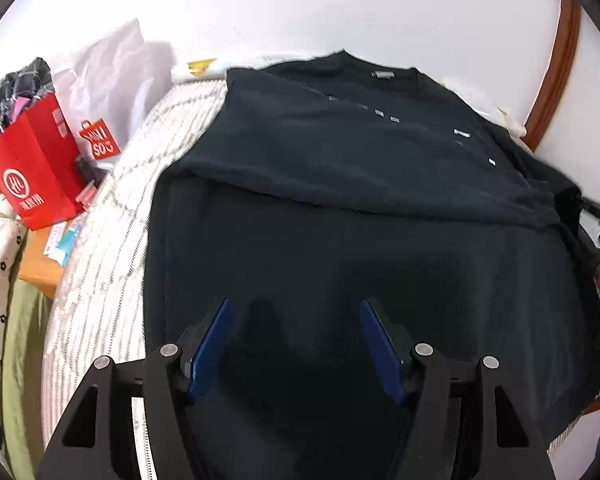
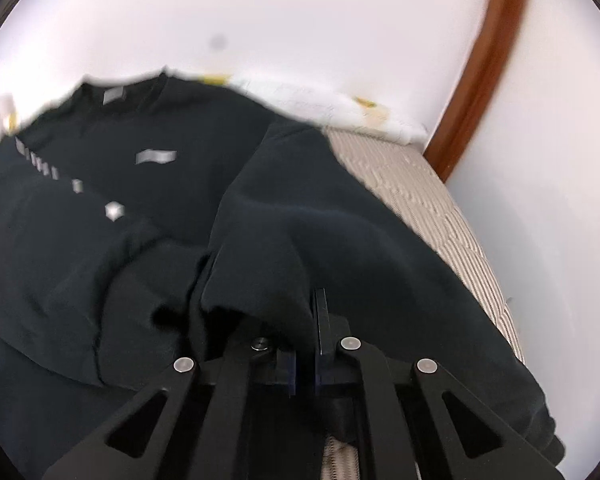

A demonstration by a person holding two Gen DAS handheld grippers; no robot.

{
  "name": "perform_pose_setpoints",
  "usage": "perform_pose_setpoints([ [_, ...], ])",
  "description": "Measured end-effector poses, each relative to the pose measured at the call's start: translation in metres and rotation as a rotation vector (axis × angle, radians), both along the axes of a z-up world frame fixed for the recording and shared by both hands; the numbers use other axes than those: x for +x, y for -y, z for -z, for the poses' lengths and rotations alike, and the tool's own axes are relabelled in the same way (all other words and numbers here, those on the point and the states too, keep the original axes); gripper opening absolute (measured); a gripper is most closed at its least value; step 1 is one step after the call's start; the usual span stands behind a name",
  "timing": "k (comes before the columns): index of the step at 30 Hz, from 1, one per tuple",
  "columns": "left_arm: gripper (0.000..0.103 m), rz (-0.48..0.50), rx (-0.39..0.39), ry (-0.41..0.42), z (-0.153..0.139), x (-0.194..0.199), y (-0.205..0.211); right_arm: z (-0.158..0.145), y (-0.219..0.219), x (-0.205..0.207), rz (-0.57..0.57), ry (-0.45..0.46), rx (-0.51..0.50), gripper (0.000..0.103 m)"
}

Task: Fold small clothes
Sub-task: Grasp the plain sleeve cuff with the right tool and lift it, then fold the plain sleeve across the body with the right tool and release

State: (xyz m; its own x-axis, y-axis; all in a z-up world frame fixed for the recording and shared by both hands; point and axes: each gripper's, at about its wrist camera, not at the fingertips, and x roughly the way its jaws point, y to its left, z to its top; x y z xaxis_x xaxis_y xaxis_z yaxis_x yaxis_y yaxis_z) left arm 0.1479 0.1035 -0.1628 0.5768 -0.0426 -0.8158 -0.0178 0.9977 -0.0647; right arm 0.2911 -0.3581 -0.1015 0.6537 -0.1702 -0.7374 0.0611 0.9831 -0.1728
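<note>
**One black shirt on the bed, two grippers at work**

The left gripper (image 1: 294, 312) points steeply down over the near part of the black shirt (image 1: 340, 208), jaws apart, nothing between them. The right gripper (image 2: 314, 300) angles down at the shirt's right side, jaws together, pinching a lifted fold of cloth. The one shirt lies spread on a striped bedcover (image 1: 112, 208), collar toward the white wall (image 1: 300, 8). Beside the bed: one red paper bag (image 1: 36, 168).
</note>
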Motion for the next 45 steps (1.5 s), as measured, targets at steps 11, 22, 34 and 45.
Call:
perform_pose_setpoints([
  [11, 0.064, -0.021, -0.024, -0.012, 0.005, -0.001, -0.008, -0.045, 0.058, 0.008, 0.180, 0.094, 0.002, 0.005],
  [22, 0.064, -0.056, -0.036, -0.014, -0.004, 0.003, -0.017, -0.059, 0.049, 0.005, 0.146, 0.126, 0.017, 0.005],
  [34, 0.064, -0.098, -0.062, -0.026, -0.005, 0.008, -0.021, -0.037, -0.054, 0.000, -0.073, 0.106, 0.014, 0.007],
  [45, 0.064, -0.007, -0.071, 0.005, -0.022, 0.023, 0.017, 0.002, -0.010, -0.078, -0.017, 0.021, -0.005, 0.076],
])
